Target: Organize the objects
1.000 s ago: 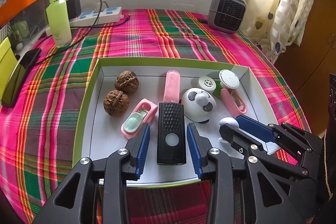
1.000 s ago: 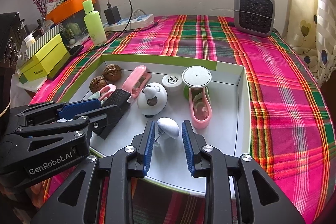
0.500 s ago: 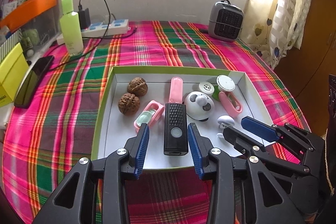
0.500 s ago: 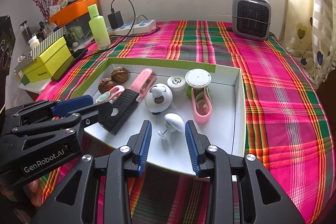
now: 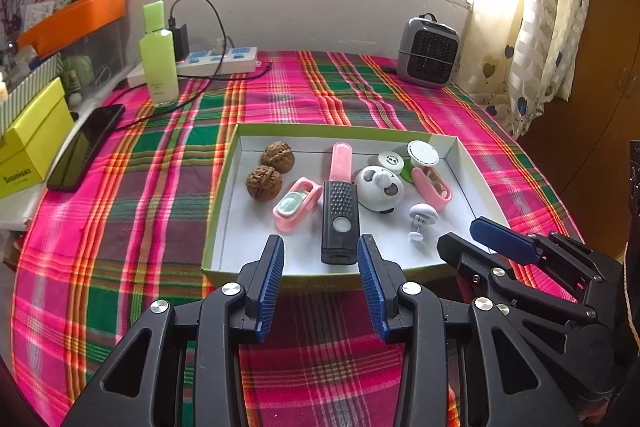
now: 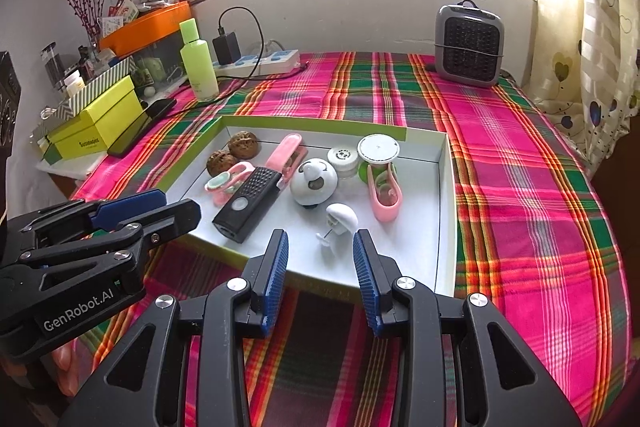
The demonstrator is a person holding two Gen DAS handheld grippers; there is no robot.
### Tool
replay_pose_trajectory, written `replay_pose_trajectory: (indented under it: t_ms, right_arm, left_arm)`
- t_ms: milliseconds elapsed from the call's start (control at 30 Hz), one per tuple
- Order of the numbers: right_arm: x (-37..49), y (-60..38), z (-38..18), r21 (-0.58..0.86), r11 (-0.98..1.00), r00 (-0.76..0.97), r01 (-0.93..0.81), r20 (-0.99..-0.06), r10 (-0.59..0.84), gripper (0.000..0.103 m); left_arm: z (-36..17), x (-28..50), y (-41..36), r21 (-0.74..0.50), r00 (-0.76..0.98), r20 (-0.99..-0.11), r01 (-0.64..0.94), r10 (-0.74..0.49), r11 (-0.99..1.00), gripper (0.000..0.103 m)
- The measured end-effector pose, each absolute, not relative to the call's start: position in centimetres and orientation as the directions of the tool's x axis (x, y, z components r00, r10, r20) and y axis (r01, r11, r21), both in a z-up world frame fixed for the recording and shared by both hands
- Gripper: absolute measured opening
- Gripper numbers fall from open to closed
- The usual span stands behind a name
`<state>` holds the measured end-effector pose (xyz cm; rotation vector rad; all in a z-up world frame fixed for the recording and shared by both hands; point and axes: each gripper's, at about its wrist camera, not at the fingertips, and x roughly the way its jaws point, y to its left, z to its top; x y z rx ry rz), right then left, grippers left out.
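A white tray with a green rim [image 5: 224, 211] [image 6: 444, 195] sits on the plaid cloth. It holds two walnuts [image 5: 264, 183] [image 6: 244, 145], a black rectangular device [image 5: 339, 223] [image 6: 248, 205], pink clips [image 5: 298, 203] [image 6: 384, 193], a round panda toy [image 5: 378, 189] [image 6: 314, 183], small round containers [image 5: 422, 153] [image 6: 378, 151] and a white mushroom-shaped piece [image 5: 422, 217] [image 6: 340, 221]. My left gripper [image 5: 320, 261] is open and empty, just in front of the tray's near edge, in line with the black device. My right gripper [image 6: 320, 255] is open and empty, near the mushroom piece.
A green bottle [image 5: 158, 61] [image 6: 199, 65], a power strip with charger [image 5: 218, 61] [image 6: 260, 61] and a small grey heater [image 5: 430, 53] [image 6: 468, 45] stand at the back. A phone [image 5: 86, 147] and yellow box [image 5: 30, 143] [image 6: 100, 125] lie at the left.
Both grippers have pulled back and up from the tray. The black device and the mushroom piece, which lay between the fingers, now lie free in the tray ahead of them.
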<state>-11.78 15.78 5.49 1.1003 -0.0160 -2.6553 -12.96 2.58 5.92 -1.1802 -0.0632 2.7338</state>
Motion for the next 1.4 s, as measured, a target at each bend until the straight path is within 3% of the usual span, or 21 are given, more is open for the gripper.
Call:
replay_pose_trajectory:
  t_ms: [167,267,700,1233,1400]
  right_arm:
    - [-10.6,15.6,5.6,0.101,-0.966,-0.686,0.24,-0.686,-0.242,0.037]
    - [-9.9,15.5,5.6,0.105,-0.964,-0.69,0.244,-0.68,-0.249,0.047]
    - [-8.2,15.6,5.1,0.112,-0.966,-0.684,0.233,-0.688,-0.244,0.047]
    - [-8.2,16.0,2.3,0.045,-0.985,-0.624,0.168,-0.768,-0.142,0.048]
    - [-8.6,16.2,2.0,0.039,-0.987,-0.61,0.155,-0.782,-0.127,0.059]
  left_arm:
    - [6.0,-11.7,2.4,-0.087,-0.691,-0.707,-0.132,0.154,-0.987,0.037]
    - [5.9,-11.0,2.3,-0.073,-0.699,-0.701,-0.129,0.143,-0.989,0.037]
    - [4.8,-8.9,2.2,-0.052,-0.696,-0.708,-0.12,0.121,-0.991,0.037]
    - [1.6,-8.8,2.3,-0.02,-0.64,-0.766,-0.076,0.064,-0.997,0.04]
    - [1.2,-9.2,2.3,-0.014,-0.635,-0.77,-0.068,0.054,-0.998,0.041]
